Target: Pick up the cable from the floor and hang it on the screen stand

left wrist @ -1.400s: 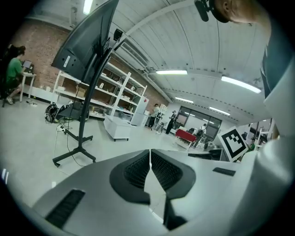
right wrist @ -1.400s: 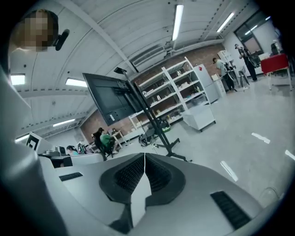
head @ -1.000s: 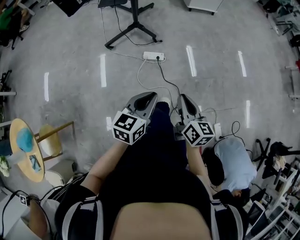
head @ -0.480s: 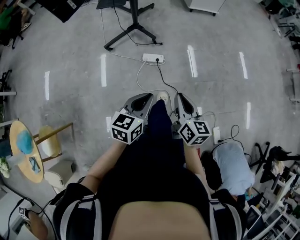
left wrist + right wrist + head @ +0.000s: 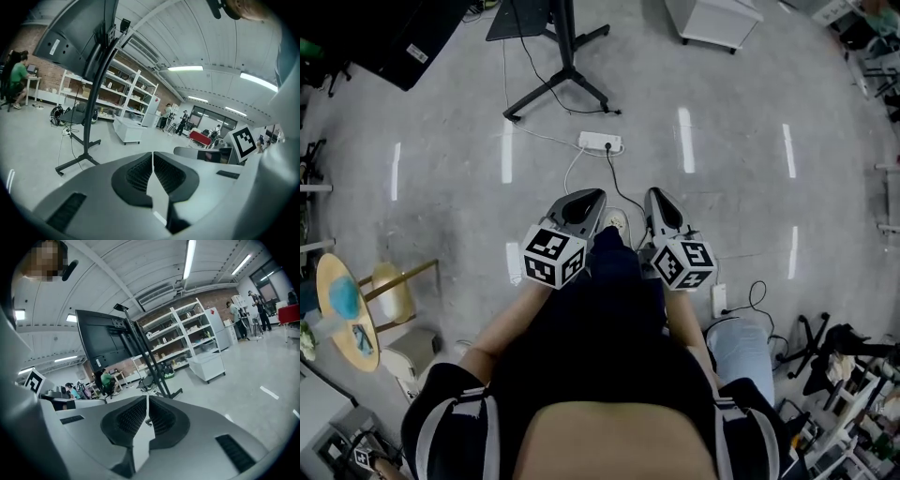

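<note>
Head view shows the cable point(image 5: 614, 173) lying loose on the grey floor point(image 5: 750, 187). It trails from a white power strip point(image 5: 600, 142), just beside the feet of the screen stand point(image 5: 565, 66), toward the two grippers. The left gripper point(image 5: 596, 196) and right gripper point(image 5: 655, 195) are held side by side over the floor, both with jaws clenched together on nothing, the cable in neither.

Screen stand point(image 5: 569, 56) now nearer
</note>
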{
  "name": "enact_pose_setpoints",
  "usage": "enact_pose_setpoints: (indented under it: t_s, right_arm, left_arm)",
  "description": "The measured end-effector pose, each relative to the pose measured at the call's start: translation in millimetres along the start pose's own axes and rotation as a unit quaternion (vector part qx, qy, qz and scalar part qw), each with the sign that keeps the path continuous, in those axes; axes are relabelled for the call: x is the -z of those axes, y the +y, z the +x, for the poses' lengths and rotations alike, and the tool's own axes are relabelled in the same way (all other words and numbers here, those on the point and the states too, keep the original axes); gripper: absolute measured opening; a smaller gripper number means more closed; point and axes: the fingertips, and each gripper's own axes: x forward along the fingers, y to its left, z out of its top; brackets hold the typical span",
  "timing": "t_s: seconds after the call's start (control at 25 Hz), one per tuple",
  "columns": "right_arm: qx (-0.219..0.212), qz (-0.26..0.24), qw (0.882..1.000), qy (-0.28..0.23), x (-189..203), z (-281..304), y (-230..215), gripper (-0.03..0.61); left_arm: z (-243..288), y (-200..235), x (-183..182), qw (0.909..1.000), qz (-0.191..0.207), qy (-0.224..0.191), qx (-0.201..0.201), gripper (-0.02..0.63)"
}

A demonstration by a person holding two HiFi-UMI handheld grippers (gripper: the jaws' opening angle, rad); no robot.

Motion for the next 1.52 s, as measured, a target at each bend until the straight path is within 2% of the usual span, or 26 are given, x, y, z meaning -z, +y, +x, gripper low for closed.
enact_pose_setpoints:
  t_s: [0.16, 0.6, 0.88, 1.12, 1.52]
  right_arm:
    - [-0.007, -0.003, 1.000, 0.005, -21, 19, -20, 0.026]
    - [-0.033, -0.001, 0.999, 0.030, -43, 54, -66, 0.026]
    - [-0.060, -0.002, 0.998, 0.029, -61, 67, -77, 0.026]
    - [-0.063, 0.004, 0.997, 0.039, -58, 76, -80, 0.026]
    - [-0.058, 0.011, 0.997, 0.045, -64, 103, -94, 0.026]
  left_arm:
    - [36, 4, -16, 1.0000, -0.002, 0.001, 0.000, 0.018]
    - [107, 13, -45, 0.9997, 0.004, -0.006, -0.023, 0.018]
    - [112, 25, -59, 0.9979, -0.009, -0.024, -0.059, 0.018]
    - [103, 45, -55, 0.9964, -0.012, -0.014, -0.083, 0.018]
    - [128, 69, -64, 0.9959, -0.015, -0.011, -0.089, 0.018]
